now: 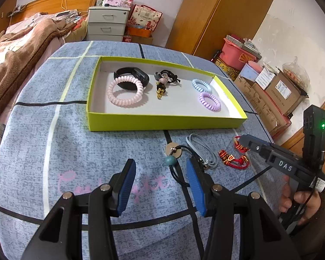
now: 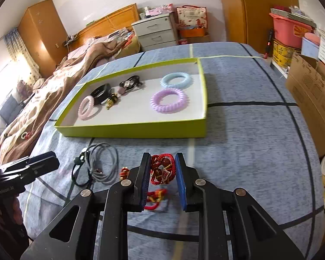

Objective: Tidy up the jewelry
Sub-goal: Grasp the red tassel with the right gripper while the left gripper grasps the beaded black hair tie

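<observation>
Right gripper (image 2: 162, 173) is closing around the red beaded bracelet (image 2: 162, 169) on the table, near the green tray (image 2: 140, 130). Left gripper (image 1: 160, 186) is waiting open and empty. Next: lifting it into the tray.

Domestic bedroom: an unmade bed (image 1: 21, 43) with wooden headboard (image 1: 60, 1), a drawer unit (image 1: 107, 22) beside it, a wardrobe (image 2: 41, 34), and stacked cardboard boxes (image 1: 277, 95) along the wall.
</observation>
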The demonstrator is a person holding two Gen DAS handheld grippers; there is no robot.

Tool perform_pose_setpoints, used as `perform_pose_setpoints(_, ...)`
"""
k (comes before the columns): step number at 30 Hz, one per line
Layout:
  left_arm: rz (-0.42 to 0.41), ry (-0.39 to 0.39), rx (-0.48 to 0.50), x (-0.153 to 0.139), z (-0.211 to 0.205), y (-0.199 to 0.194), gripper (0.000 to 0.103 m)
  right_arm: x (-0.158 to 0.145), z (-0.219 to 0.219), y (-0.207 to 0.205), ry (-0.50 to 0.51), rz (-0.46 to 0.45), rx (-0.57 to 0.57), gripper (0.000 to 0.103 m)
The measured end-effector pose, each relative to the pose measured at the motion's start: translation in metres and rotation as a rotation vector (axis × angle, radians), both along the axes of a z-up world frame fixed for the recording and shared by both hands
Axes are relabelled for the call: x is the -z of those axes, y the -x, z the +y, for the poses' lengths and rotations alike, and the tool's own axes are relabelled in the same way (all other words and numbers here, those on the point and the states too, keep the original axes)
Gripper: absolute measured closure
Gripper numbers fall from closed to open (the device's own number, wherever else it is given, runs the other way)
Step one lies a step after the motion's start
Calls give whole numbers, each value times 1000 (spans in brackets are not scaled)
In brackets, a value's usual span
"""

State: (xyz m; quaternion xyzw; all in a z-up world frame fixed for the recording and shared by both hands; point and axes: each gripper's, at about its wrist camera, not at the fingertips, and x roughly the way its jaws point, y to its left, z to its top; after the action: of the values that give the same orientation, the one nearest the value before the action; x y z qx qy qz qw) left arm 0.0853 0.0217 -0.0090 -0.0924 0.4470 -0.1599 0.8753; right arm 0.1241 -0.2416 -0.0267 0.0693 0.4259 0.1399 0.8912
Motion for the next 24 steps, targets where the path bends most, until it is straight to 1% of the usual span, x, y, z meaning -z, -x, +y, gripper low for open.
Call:
perform_pose_setpoints(4, 18, -16, 14, 6, -7, -4, 52, -2, -5, 1, 7, -9, 8, 80)
perform_pose_setpoints(6, 34, -41, 15, 11, -12, -7, 52, -2, -9, 3, 9, -8, 9, 80)
perform_pose_setpoints(9, 33, -59, 22, 14, -17, -10, 52, -2, -14, 4, 7, -7, 13, 80)
perform_pose_setpoints(10, 25, -86, 17, 14, -20, -11, 52, -2, -15, 5, 5, -6, 13, 80)
perform_pose_setpoints(12, -4, -188, 22, 12, -30, -14, 52, -3, -18, 6, 2, -10, 14, 80)
perform_pose_setpoints(13, -3, -202, 37, 12, -33, -15, 52, -3, -19, 7, 0, -9, 13, 80)
perform_pose_setpoints(14, 8, -190, 55, 13, -36, -17, 52, -4, -19, 7, 0, -10, 12, 80)
perform_pose_setpoints(15, 7, -187, 54, 13, -37, -19, 51, -5, -20, 7, -1, -12, 12, 80)
perform_pose_setpoints(20, -4, -249, 66, 14, -46, -22, 49, -6, -24, 7, -11, -15, 17, 80)
perform_pose_setpoints(24, -20, -289, 65, 15, -51, -27, 49, -7, -22, 7, -14, -15, 9, 80)
